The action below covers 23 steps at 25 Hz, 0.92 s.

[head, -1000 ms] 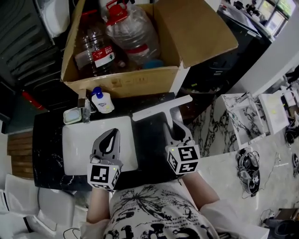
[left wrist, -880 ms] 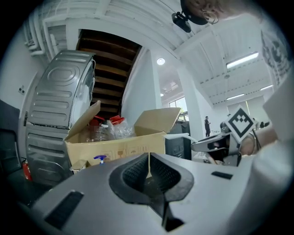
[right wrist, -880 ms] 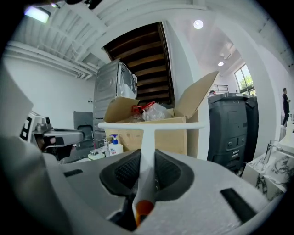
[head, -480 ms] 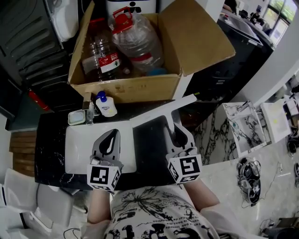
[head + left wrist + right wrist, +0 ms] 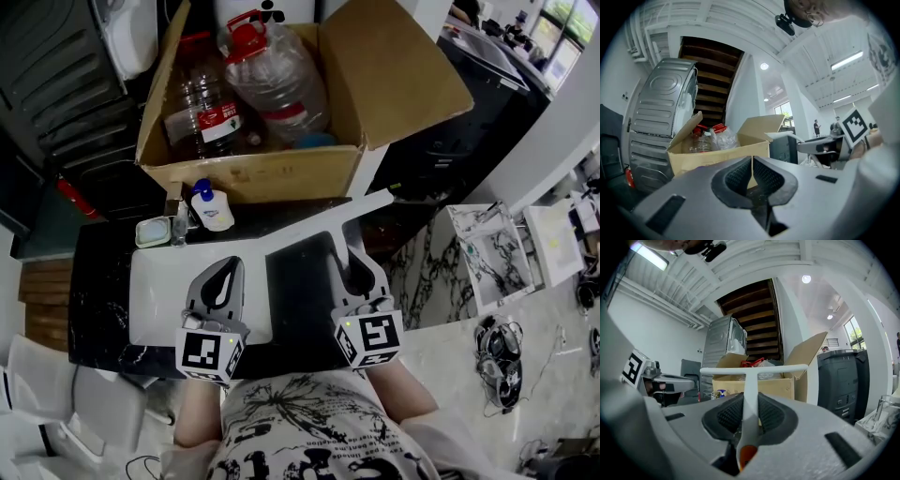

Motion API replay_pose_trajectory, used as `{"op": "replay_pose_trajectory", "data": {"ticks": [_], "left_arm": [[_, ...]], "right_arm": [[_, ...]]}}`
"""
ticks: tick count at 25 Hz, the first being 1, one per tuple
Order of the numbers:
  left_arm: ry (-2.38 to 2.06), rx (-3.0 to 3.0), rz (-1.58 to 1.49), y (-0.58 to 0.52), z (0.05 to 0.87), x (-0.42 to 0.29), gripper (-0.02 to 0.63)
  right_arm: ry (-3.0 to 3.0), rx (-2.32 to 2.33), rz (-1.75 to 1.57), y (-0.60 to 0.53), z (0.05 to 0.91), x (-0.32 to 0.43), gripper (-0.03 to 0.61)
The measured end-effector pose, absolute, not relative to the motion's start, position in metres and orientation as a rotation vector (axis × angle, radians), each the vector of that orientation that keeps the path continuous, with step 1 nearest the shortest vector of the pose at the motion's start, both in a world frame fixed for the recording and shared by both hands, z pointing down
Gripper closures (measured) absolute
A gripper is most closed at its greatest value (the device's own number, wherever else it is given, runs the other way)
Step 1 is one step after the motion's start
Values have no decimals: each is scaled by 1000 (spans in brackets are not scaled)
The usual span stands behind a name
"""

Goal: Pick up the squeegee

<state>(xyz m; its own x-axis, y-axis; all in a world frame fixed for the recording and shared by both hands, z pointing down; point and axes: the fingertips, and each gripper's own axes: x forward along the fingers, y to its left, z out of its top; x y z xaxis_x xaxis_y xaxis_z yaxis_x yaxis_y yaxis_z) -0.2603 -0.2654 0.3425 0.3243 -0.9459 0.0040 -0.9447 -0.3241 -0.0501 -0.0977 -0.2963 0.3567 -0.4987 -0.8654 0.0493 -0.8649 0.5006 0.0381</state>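
While the white squeegee (image 5: pixel 328 222) is held out over the dark counter (image 5: pixel 300 281), its handle pinched by the right gripper (image 5: pixel 353 255), the left gripper (image 5: pixel 217 274) sits closed and empty above a white basin (image 5: pixel 155 291); behind stands a cardboard box (image 5: pixel 253 175) of bottles, under a staircase (image 5: pixel 761 333).

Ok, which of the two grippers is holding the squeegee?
The right gripper: its jaws clamp the white squeegee by the handle. The left gripper is shut on nothing.

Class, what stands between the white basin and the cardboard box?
A small white bottle with a blue cap stands there, as the head view shows.
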Motion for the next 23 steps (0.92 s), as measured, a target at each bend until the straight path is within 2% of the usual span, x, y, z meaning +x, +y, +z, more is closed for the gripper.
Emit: {"op": "replay_pose_trajectory", "data": {"ticks": [23], "left_arm": [[1790, -2553, -51, -262, 349, -256, 600]], "right_arm": [[-2664, 1541, 1, -294, 359, -105, 509]]}}
